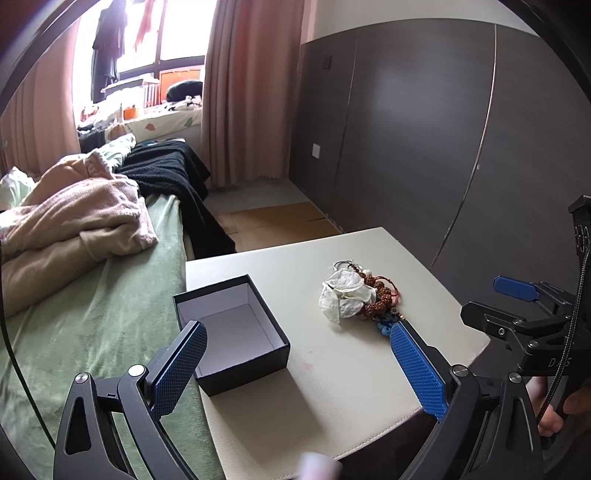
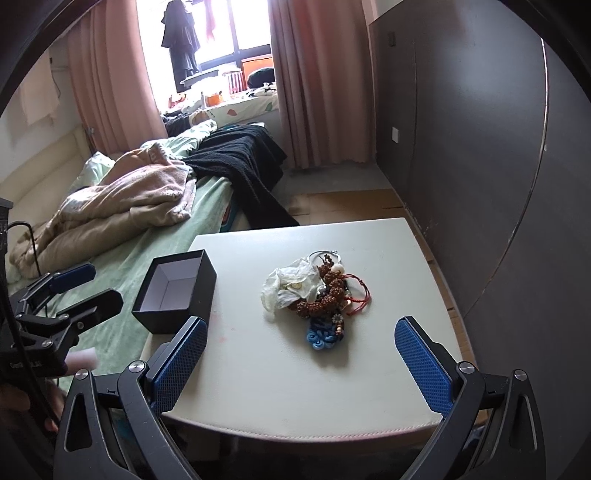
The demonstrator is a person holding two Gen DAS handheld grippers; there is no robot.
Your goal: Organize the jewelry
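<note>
Heaped near the middle of the cream table top (image 2: 332, 387): a tangle of jewelry (image 2: 325, 295), with brown knobbly bead strands (image 2: 321, 304), thin red cord (image 2: 360, 295), a silver ring or bangle (image 2: 325, 254) at the far edge, and a blue knotted piece (image 2: 321, 336) on the near side. Pressed against the pile's left side, a crumpled white pouch or wrapper (image 2: 286, 286), partly overlapping the beads. In the left wrist view, the same jewelry heap (image 1: 373, 291) with the white wrapper (image 1: 343, 295) toward the camera's left, on the table (image 1: 314, 387).

Well apart to the left, close to the table's left edge: an open black box (image 2: 181, 291) with a pale lining, nothing visible inside; also seen as (image 1: 232, 332) from the left wrist.

Hovering above the near edge of the table, the right gripper (image 2: 299, 369), blue-padded fingers (image 2: 181, 365) spread wide, holding nothing, pile in line between them but farther off. Likewise spread wide and holding nothing, the left gripper (image 1: 295, 369), one pad over the box's near corner, the other near the blue knot. Visible at the far right of the left view, the right gripper (image 1: 495, 295) from the side; at the far left of the right view, the left gripper (image 2: 92, 284) over the bed.

Beside the table on the left, a bed with a green sheet (image 2: 140, 258), a beige blanket (image 2: 118, 206) and a black throw (image 2: 240, 158). Beyond, pink curtains (image 2: 314, 92) and a bright window (image 2: 221, 26); to the right, a dark panelled wall (image 2: 461, 147)
</note>
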